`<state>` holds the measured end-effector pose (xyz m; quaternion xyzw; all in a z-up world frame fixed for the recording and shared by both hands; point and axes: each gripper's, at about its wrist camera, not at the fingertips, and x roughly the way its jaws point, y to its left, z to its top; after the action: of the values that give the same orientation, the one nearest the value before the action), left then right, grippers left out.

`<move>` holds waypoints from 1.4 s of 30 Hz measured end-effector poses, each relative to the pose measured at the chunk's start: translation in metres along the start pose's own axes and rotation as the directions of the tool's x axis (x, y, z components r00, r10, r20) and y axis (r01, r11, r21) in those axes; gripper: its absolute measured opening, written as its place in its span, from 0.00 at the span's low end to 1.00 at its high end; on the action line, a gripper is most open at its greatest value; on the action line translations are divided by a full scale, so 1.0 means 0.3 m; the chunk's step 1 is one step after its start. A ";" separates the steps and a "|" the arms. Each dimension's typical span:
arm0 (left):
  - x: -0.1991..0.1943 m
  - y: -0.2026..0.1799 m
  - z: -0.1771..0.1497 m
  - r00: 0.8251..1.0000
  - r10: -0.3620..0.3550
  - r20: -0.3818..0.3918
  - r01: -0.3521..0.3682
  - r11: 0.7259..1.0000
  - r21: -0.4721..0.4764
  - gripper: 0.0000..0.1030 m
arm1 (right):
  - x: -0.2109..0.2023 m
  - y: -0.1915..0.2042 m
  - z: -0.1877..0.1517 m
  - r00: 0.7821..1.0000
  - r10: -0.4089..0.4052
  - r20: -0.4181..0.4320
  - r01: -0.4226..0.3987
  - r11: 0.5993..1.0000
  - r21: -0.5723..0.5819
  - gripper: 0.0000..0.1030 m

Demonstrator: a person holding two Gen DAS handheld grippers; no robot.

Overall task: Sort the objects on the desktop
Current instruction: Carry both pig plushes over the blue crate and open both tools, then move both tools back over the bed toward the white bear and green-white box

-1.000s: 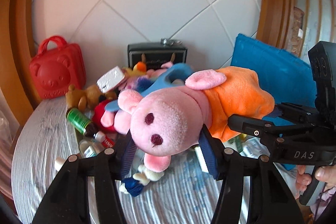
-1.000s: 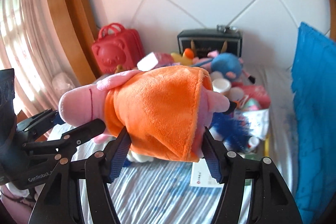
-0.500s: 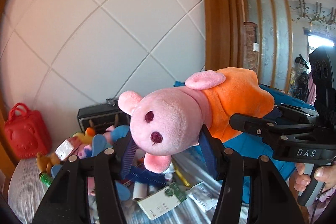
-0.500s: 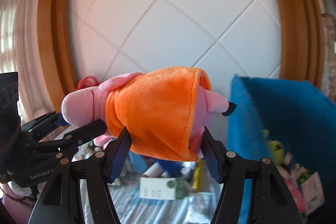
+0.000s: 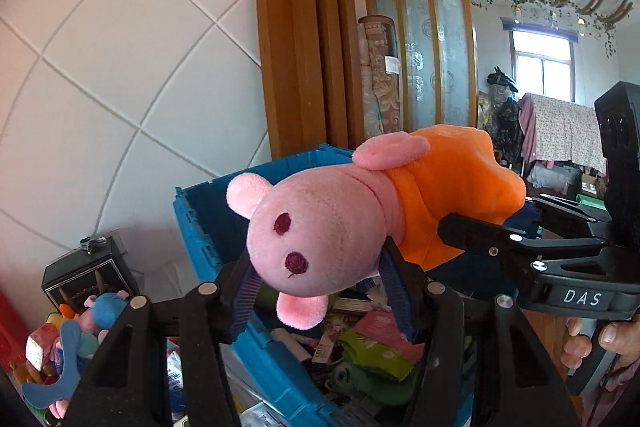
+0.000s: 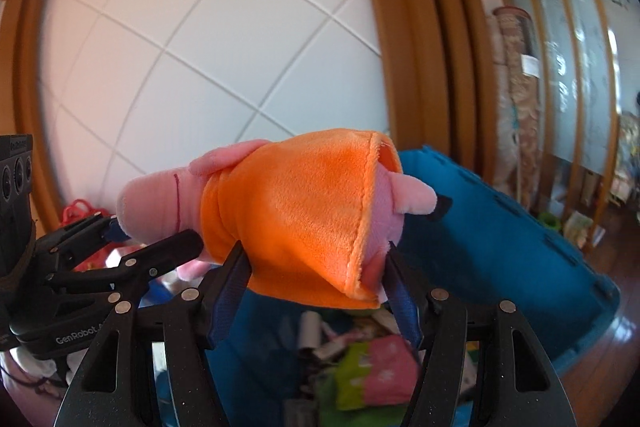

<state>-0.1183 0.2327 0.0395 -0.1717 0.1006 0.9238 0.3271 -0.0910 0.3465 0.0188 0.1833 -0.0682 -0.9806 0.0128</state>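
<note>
A pink plush pig in an orange dress hangs in the air, held at both ends. My left gripper is shut on its head, the blue pads pressing both sides of the snout. My right gripper is shut on the dress end, with the pig's legs sticking out to the right. Each gripper shows in the other's view: the right gripper at the right, the left gripper at the left. Below the pig stands an open blue crate holding packets and small toys.
Left of the crate lie a blue plush, a black box and other toys. A red bag sits far left. Behind are a white tiled wall, wooden frames and a room with a window. A hand holds the right gripper's handle.
Both grippers have carried the pig up and to the right, from above the cluttered table to above the blue crate. The grips have not altered.
</note>
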 end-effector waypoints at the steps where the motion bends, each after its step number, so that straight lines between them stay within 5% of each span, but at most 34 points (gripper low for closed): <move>1: 0.025 -0.026 0.014 1.000 0.005 -0.017 -0.005 1.000 0.015 0.55 | 0.001 -0.043 -0.002 1.000 -0.007 -0.007 0.007 1.000 0.015 0.62; 16: 0.138 -0.222 0.053 0.984 0.116 -0.138 -0.104 0.990 0.093 0.59 | -0.040 -0.253 -0.016 0.998 -0.065 -0.016 0.065 0.997 0.030 0.63; 18: 0.133 -0.221 0.053 0.982 0.125 -0.139 -0.115 0.990 0.084 0.61 | -0.036 -0.252 -0.010 0.996 -0.092 -0.012 0.092 0.996 0.011 0.67; 23: 0.089 -0.211 0.044 0.977 0.184 -0.106 -0.177 0.982 0.070 0.72 | -0.032 -0.241 -0.012 0.993 -0.121 -0.001 0.121 0.993 -0.015 0.99; 26: 0.033 -0.180 0.023 0.967 0.244 -0.076 -0.241 0.970 0.042 0.74 | -0.019 -0.240 -0.009 0.993 -0.122 0.008 0.122 0.992 -0.018 1.00; 29: -0.047 -0.123 -0.006 0.942 0.333 -0.035 -0.333 0.943 -0.009 0.75 | -0.009 -0.215 -0.004 0.994 -0.106 0.017 0.107 0.994 -0.027 1.00; 34: -0.204 0.008 -0.100 0.866 0.499 -0.002 -0.497 0.862 -0.104 0.78 | 0.010 -0.108 0.001 0.999 -0.005 0.047 0.008 0.998 -0.063 1.00; 42: -0.421 0.346 -0.332 0.747 0.649 -0.140 -0.663 0.716 -0.219 0.79 | 0.046 0.164 -0.001 0.986 0.155 0.053 -0.144 0.975 -0.169 1.00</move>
<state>-0.0678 0.0515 0.0039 -0.1898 0.0440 0.9796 -0.0493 -0.1038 0.2969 0.0202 0.1433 -0.0012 -0.9847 0.0994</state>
